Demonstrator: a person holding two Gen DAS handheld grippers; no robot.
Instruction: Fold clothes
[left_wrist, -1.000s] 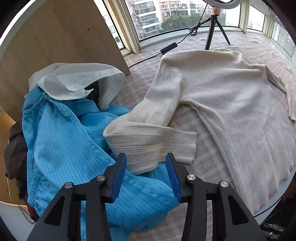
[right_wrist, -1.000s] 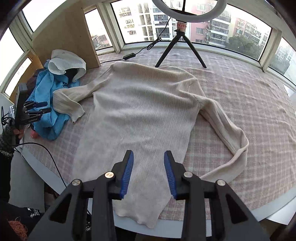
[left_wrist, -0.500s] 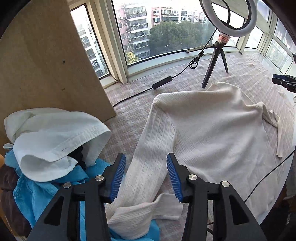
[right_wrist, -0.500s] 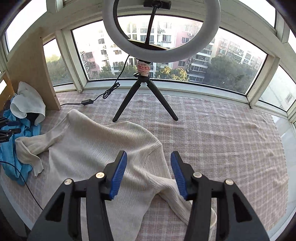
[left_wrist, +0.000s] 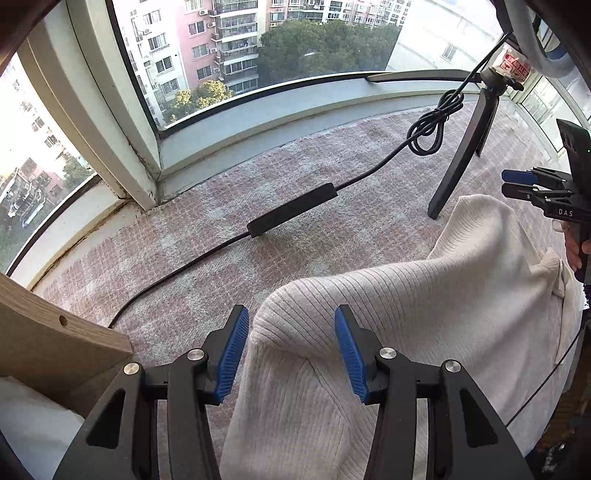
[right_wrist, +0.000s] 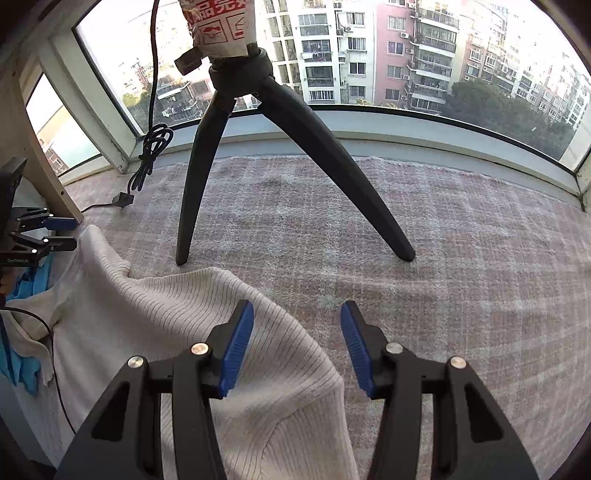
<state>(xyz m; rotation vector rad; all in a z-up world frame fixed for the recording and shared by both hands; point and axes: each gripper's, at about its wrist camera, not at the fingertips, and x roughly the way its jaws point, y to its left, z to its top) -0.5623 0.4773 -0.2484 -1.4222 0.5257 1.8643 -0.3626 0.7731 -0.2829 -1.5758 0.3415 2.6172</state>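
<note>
Pink checked cloth (right_wrist: 461, 258) covers the sill-side surface below curved windows, and the cream ribbed sweater (left_wrist: 424, 306) lies spread on it. Only the left wrist view shows the inline cable switch (left_wrist: 291, 216); only the right shows both front legs of the tripod (right_wrist: 280, 122) and blue fabric (right_wrist: 22, 288) past the sweater. The left gripper (left_wrist: 291, 350) is spread wide over one shoulder, the right gripper (right_wrist: 297, 347) equally wide at the other, neither pinching. Half a second ago both hovered farther back, sleeves in view.
</note>
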